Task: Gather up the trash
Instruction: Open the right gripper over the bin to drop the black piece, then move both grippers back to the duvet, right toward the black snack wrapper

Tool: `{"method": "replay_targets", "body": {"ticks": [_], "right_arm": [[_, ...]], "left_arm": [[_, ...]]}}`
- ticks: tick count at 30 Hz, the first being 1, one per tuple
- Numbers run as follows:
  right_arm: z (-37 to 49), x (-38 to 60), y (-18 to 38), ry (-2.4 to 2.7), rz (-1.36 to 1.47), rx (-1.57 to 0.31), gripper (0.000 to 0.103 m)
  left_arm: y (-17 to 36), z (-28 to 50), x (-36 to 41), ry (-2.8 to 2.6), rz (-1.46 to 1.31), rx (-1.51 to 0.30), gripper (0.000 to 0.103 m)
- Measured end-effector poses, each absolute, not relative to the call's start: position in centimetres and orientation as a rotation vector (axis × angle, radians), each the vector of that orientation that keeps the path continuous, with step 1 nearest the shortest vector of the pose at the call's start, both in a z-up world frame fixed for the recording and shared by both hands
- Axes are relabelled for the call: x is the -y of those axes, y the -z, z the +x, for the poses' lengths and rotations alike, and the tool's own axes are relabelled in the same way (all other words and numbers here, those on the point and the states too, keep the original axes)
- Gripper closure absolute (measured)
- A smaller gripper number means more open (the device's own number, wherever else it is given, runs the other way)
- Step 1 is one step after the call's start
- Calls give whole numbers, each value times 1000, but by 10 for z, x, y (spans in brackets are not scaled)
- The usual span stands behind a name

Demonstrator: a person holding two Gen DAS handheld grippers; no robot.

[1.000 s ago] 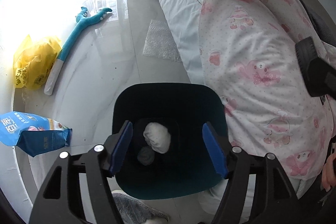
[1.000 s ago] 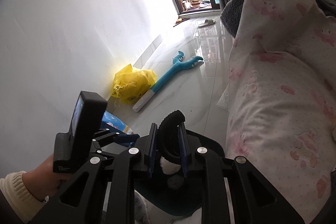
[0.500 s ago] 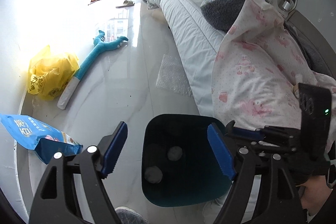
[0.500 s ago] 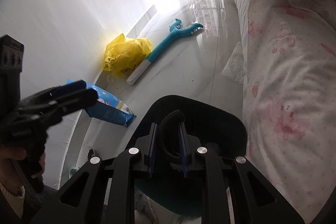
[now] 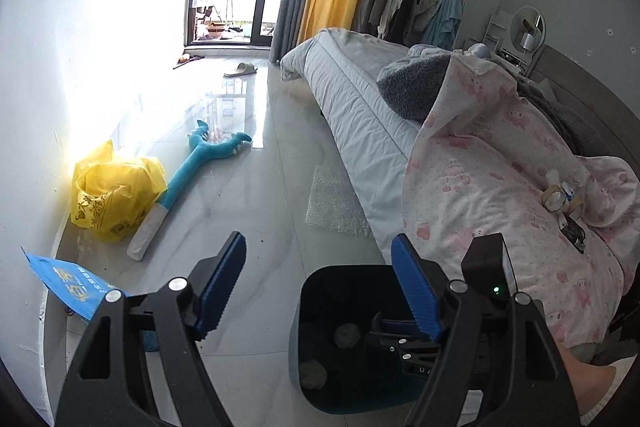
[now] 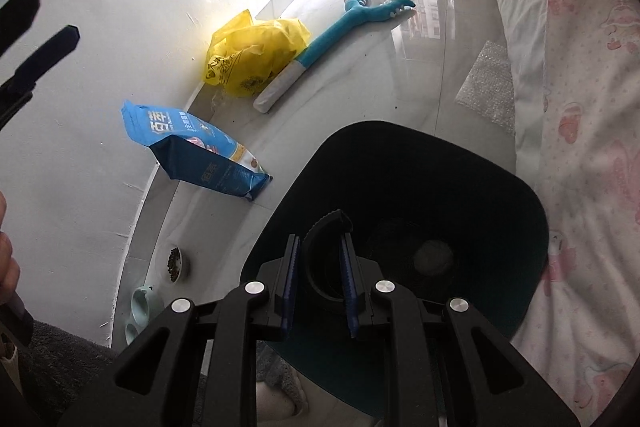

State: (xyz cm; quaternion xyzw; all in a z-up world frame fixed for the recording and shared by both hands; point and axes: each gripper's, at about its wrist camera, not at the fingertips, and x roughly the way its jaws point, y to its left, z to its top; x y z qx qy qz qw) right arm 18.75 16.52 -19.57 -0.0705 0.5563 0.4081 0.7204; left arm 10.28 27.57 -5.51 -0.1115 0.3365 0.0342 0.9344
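Observation:
A dark teal trash bin [image 5: 316, 311] [image 6: 400, 135] stands on the floor against the bed. Crumpled paper balls [image 5: 347, 335] [image 6: 433, 257] lie at its bottom. My right gripper [image 6: 320, 247] hangs over the bin's mouth, shut on a black ridged ring [image 6: 326, 225]. In the left wrist view the right gripper [image 5: 404, 337] reaches into the bin from the right. My left gripper [image 5: 318, 241] is raised above the floor, left of the bin. Its jaws are closing with nothing between them. One blue pad [image 6: 48, 47] of it shows at the upper left of the right wrist view.
Along the wall lie a yellow plastic bag [image 5: 112, 195], a blue plush toy [image 5: 188, 171], a blue food bag [image 6: 192, 155] and pet bowls [image 6: 174, 263]. Bubble wrap [image 5: 336, 203] lies beside the bed [image 5: 360, 115]. Small tape rolls [image 5: 558, 195] rest on the pink quilt [image 5: 480, 187].
My left gripper rose and tilted up, off the bin to its left; the white wad between its pads is gone. My right gripper sank over the bin with the ring.

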Motion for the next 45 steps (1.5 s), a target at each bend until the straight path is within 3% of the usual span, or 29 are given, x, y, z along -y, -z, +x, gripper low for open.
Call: {"method": "replay_targets", "body": {"ticks": [7, 19, 22, 27, 32, 35, 45], "right_arm": [[179, -174, 220, -902, -206, -1297, 81], [172, -170, 217, -912, -235, -1295, 69], [175, -163, 204, -910, -217, -1249, 53], [179, -148, 174, -899, -213, -1150, 47], [182, -127, 137, -893, -189, -1019, 37], [187, -111, 119, -861, -186, -960, 35], [201, -48, 78, -799, -180, -805, 24]], "left_arm": [[42, 89, -285, -86, -221, -606, 36], [6, 83, -265, -84, -164, -443, 37], [-1, 88, -255, -91, -151, -435, 30], [-8, 96, -233, -100, -114, -406, 28], [-11, 106, -217, -95, -100, -396, 13], [-14, 112, -210, -89, -114, -393, 9], [-9, 144, -179, -8, -193, -469, 7]]}}
